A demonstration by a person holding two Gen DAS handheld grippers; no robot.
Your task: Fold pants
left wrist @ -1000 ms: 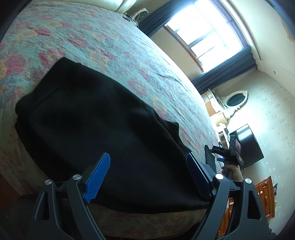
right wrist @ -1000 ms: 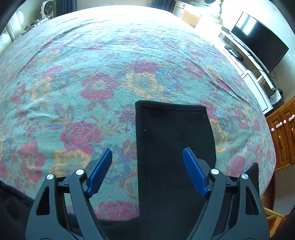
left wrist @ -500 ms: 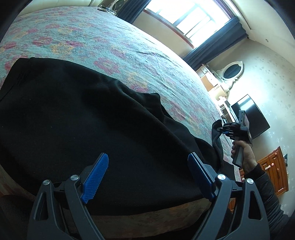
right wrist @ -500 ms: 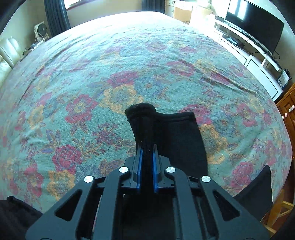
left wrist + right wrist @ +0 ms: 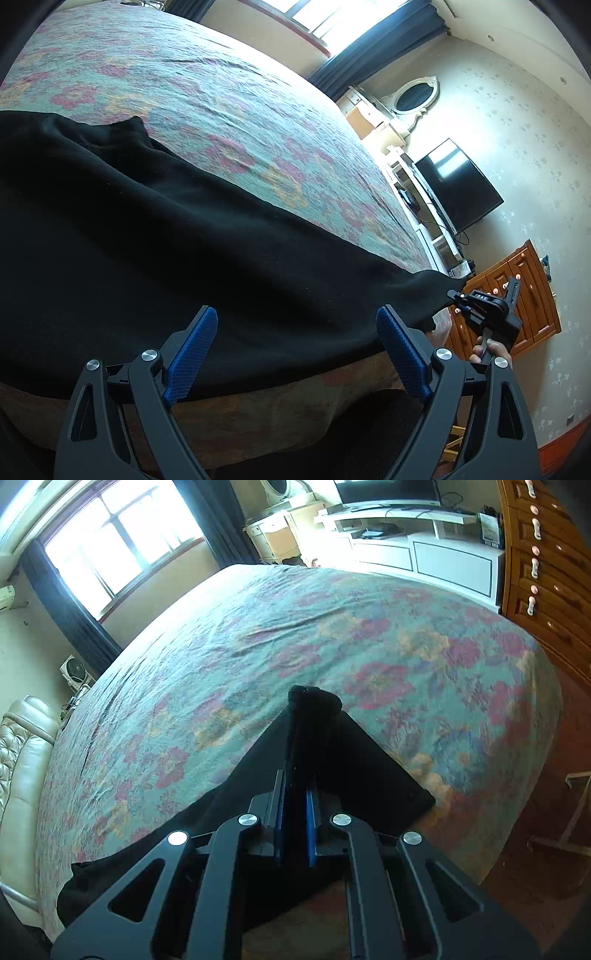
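You are working over a wide bed [image 5: 369,635] dressed in a floral bedspread, in a room with a bright window [image 5: 122,542], dark curtains [image 5: 373,48], a white media unit [image 5: 424,554] and a wooden chest of drawers [image 5: 543,557]. The left wrist view is giving you what the other cannot: the long black body of the pants [image 5: 184,258] spreading along the near edge of the bed, an oval mirror [image 5: 415,96] and a dark television [image 5: 458,188] on the far wall, and your right hand [image 5: 491,350] holding the right tool [image 5: 456,295] out past the bed's corner, at the tip of the cloth. The right wrist view is showing instead a padded cream headboard [image 5: 18,760] and a small fan [image 5: 75,670] by the wall, plus the close detail of the grip. Your left tool [image 5: 295,354] is hanging wide apart just over the pants, its blue pads [image 5: 192,354] touching nothing that can be seen. Your right tool [image 5: 295,812] is clamping down on a bunched fold of the pants [image 5: 332,757], the fabric poking out beyond the fingers and fanning into a raised triangle. Compared with half a second ago, the right tool is keeping its pinch and lifting the leg end off the bedspread, pulling it toward the near corner of the bed, so the cloth is now stretching taut, while the left tool is staying open and sitting lower over the fabric.
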